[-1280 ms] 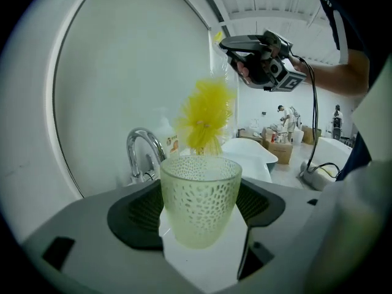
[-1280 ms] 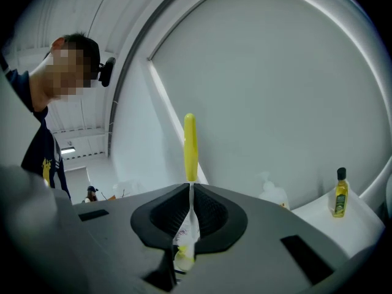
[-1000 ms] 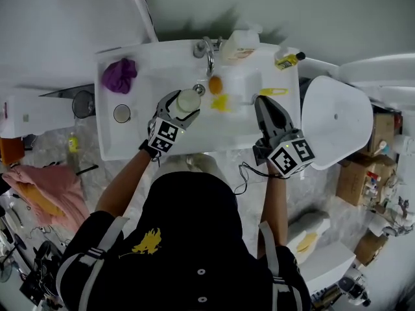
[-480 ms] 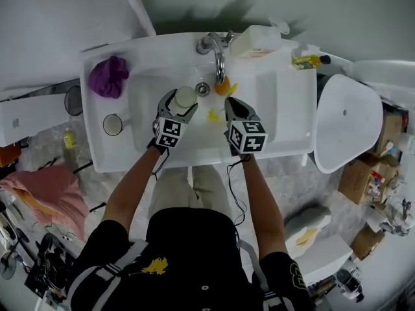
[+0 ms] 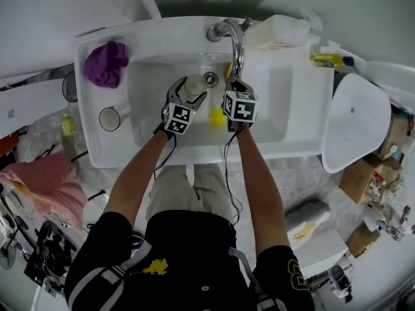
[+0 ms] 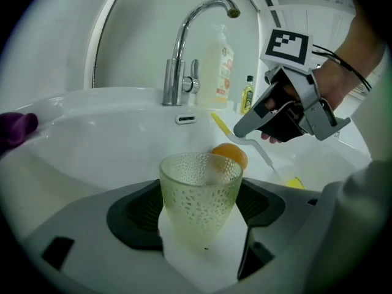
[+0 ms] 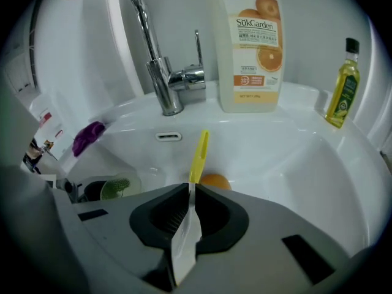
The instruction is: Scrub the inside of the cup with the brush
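So, pre-scrub: your left hand-held gripper [image 6: 199,216] clamps cup [image 6: 201,192], right hand-held gripper [image 7: 188,210] clamps brush [image 7: 197,155] at its 3 o'clock; next, angle brush in.

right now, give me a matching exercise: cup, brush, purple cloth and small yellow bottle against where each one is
Things:
1 cup
2 brush
3 purple cloth
4 small yellow bottle

Places:
a back right corner of the sink
b in the jaws of the right gripper
c on the sink's left ledge
d in the jaws of the left gripper

Pairs: 1-d, 2-b, 3-c, 4-a
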`<act>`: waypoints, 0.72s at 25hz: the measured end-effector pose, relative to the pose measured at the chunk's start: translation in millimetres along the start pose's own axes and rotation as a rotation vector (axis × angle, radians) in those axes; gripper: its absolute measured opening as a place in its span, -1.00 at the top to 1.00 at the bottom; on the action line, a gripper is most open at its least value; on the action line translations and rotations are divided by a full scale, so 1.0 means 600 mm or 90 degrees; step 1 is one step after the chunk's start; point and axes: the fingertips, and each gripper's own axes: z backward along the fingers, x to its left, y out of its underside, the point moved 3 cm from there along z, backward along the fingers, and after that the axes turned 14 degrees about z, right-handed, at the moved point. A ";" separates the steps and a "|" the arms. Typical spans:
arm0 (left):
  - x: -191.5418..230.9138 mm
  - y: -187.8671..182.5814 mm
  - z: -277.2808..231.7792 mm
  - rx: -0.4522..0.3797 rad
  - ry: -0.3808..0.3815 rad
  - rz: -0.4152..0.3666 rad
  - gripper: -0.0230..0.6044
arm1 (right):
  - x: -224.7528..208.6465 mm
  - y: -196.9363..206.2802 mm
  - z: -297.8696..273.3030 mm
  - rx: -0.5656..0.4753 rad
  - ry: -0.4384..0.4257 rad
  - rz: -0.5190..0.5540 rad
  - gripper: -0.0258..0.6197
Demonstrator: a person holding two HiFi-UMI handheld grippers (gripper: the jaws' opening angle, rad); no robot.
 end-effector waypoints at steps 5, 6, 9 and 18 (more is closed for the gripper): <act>-0.005 0.026 0.009 0.080 0.016 -0.003 -0.29 | -0.001 0.018 0.020 0.027 0.017 0.019 0.64; -0.006 0.034 0.015 0.102 0.022 -0.001 -0.29 | 0.004 0.022 0.031 0.028 0.008 0.006 0.60; -0.008 0.045 0.043 0.145 0.028 0.020 -0.30 | 0.019 0.032 0.075 0.021 -0.003 -0.031 0.56; -0.053 -0.050 0.204 0.080 0.047 0.038 -0.32 | 0.092 0.023 0.263 -0.074 0.019 -0.082 0.68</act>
